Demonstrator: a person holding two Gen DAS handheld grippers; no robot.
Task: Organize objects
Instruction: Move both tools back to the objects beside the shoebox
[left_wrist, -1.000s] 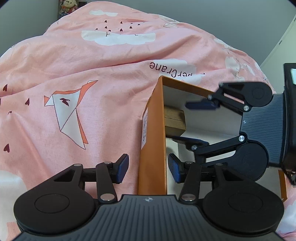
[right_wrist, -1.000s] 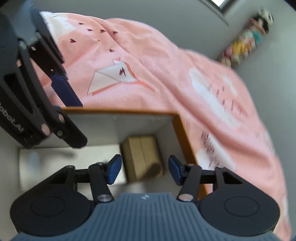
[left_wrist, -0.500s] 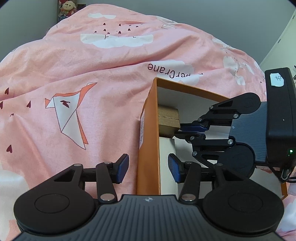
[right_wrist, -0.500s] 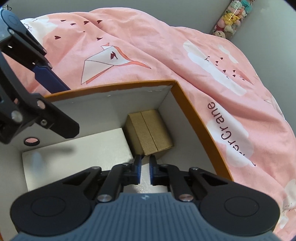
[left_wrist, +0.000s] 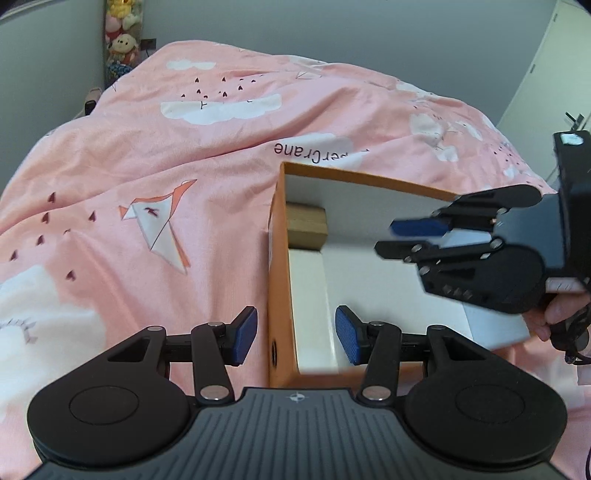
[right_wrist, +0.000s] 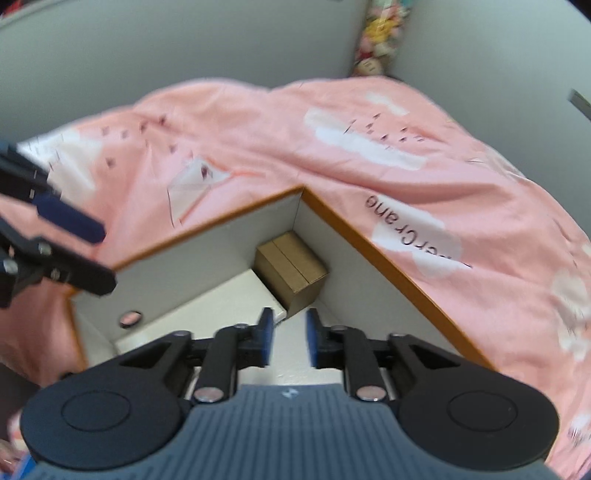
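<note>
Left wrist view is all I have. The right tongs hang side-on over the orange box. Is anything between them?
Observer: No. In the right wrist view the right tongs are opening, and nothing is between them.
Operator: And the brown carton? The wall hides half of it for me.
Observer: The brown carton sits closed in the far corner of the orange box, with a seam running down its top.
Operator: What is beside it?
Observer: A flat white slab lies against it, along the box's inner wall.

Each camera sat on a gripper and looked forward and down, close to the orange box (left_wrist: 277, 258). Both saw the box and the pink blanket (right_wrist: 258, 122), from opposite sides.
</note>
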